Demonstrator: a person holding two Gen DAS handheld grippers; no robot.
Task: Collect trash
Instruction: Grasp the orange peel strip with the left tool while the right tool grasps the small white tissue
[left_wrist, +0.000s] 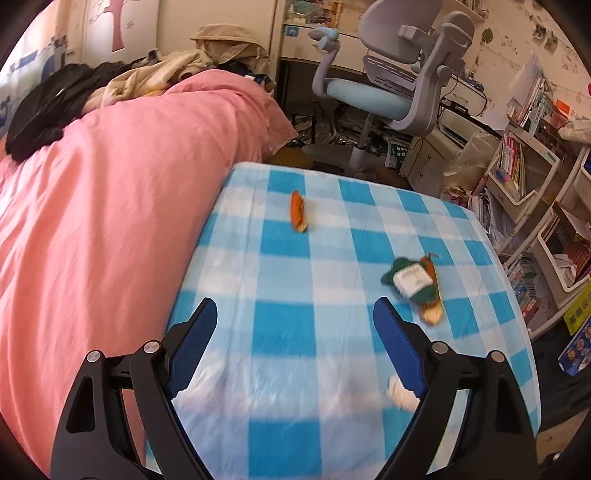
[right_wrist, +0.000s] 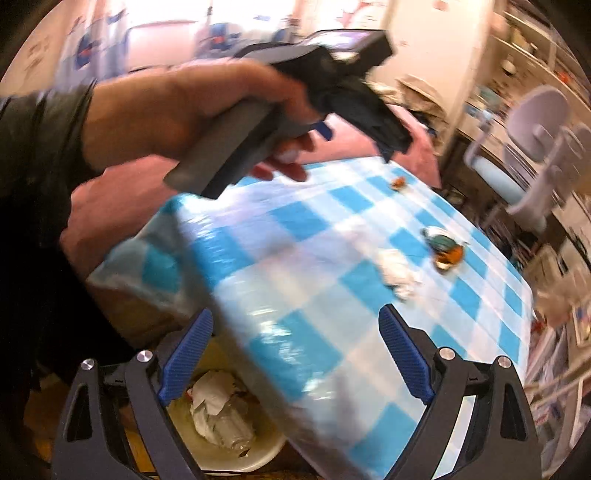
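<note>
On the blue-and-white checked tablecloth (left_wrist: 280, 332) lie an orange wrapper (left_wrist: 297, 216) far ahead, a green-and-white packet on an orange wrapper (left_wrist: 415, 284) to the right, and a crumpled white tissue (left_wrist: 400, 393) by the right finger. My left gripper (left_wrist: 295, 321) is open and empty above the cloth. My right gripper (right_wrist: 295, 332) is open and empty over the table's near corner; a white trash bin (right_wrist: 229, 417) with crumpled paper sits below it. The same tissue (right_wrist: 397, 273) and packet (right_wrist: 445, 251) show in the right wrist view, as does the hand-held left gripper (right_wrist: 384, 147).
A bed with a pink duvet (left_wrist: 110, 206) borders the table's left side. A grey-and-blue office chair (left_wrist: 388, 85) stands beyond the table. Shelves with books (left_wrist: 524, 192) stand on the right.
</note>
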